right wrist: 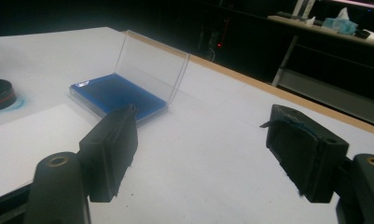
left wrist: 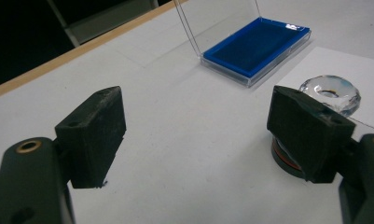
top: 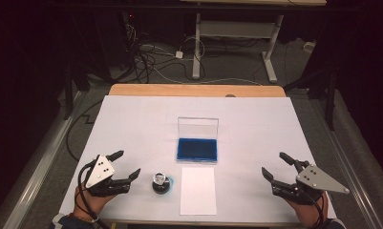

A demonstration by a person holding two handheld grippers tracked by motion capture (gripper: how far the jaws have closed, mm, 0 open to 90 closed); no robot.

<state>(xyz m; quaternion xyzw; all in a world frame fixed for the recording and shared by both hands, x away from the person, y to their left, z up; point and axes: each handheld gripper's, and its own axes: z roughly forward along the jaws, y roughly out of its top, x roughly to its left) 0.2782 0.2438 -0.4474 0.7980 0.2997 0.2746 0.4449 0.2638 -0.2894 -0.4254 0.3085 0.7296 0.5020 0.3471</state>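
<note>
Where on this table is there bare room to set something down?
Bare: the far strip behind the ink pad case, and the stretch between the paper sheet and the right claw. Crowded: near the left claw, where the stamp stands beside the sheet.

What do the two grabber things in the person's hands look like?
Each gripper is black, with two chunky block-shaped jaws. The left gripper and the right gripper each carry a grey three-cornered plate with small dark dots on top. A black cable trails from each one back over the hand. Up close, the right gripper's pads look scuffed, with bluish smears. A dark cuff shows at the left wrist.
</note>
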